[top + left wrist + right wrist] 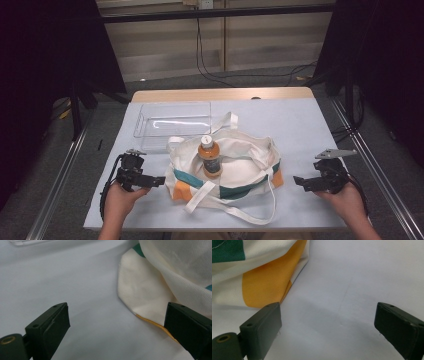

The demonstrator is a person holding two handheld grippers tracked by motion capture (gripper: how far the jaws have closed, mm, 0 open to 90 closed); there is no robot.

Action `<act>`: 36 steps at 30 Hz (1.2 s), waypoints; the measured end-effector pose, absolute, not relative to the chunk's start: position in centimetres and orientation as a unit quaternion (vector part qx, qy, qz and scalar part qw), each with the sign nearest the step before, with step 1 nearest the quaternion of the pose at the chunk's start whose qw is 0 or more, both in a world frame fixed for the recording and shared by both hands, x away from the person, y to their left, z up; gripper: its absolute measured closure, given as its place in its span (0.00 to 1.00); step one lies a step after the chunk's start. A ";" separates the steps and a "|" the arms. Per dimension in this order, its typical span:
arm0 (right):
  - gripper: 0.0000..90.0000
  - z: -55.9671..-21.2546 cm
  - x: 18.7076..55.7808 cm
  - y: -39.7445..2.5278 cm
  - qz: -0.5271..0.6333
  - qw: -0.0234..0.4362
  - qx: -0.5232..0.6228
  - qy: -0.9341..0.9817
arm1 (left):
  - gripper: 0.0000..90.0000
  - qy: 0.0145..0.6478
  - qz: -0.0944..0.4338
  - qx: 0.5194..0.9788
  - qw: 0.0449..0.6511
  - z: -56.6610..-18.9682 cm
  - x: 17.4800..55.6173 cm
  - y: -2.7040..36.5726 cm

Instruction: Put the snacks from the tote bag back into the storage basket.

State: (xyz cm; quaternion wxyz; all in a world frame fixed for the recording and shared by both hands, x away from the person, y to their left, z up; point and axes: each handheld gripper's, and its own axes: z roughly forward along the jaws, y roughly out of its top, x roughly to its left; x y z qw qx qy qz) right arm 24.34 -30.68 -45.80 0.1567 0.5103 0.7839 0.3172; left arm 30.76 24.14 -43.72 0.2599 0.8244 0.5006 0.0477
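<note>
A cream tote bag (235, 165) with green and orange panels lies open on the table's middle, straps trailing toward the front edge. An orange-capped drink bottle (210, 156) stands upright inside it. My left gripper (159, 181) rests just left of the bag, open, pointing at its left corner; in the left gripper view the bag's cream corner (145, 295) lies between and beyond the jaws. My right gripper (299, 181) sits to the bag's right, open, a short gap from it. The right gripper view has the bag's orange corner (267, 282) at upper left.
A clear plastic tray (172, 120) sits at the back left of the pale blue table cover (300, 125). The wooden table edge (220, 94) runs along the back. Cables hang on the floor behind the table.
</note>
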 end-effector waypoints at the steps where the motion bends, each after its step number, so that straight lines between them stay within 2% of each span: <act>1: 0.08 -45.7 24.3 -30.8 0.315 0.157 0.511 0.784 | 0.07 0.505 0.046 0.823 0.258 -43.8 30.8 24.0; 11: 0.08 -45.5 24.6 -31.2 0.324 0.156 0.518 0.776 | 0.07 0.501 0.034 0.835 0.224 -43.2 31.0 23.8; 19: 0.08 -45.4 25.0 -31.0 0.327 0.152 0.515 0.778 | 0.07 0.501 0.022 0.844 0.191 -41.2 31.5 24.2; 36: 0.08 -45.6 25.1 -31.2 0.327 0.147 0.517 0.777 | 0.08 0.478 0.007 0.861 0.172 -38.1 32.7 22.6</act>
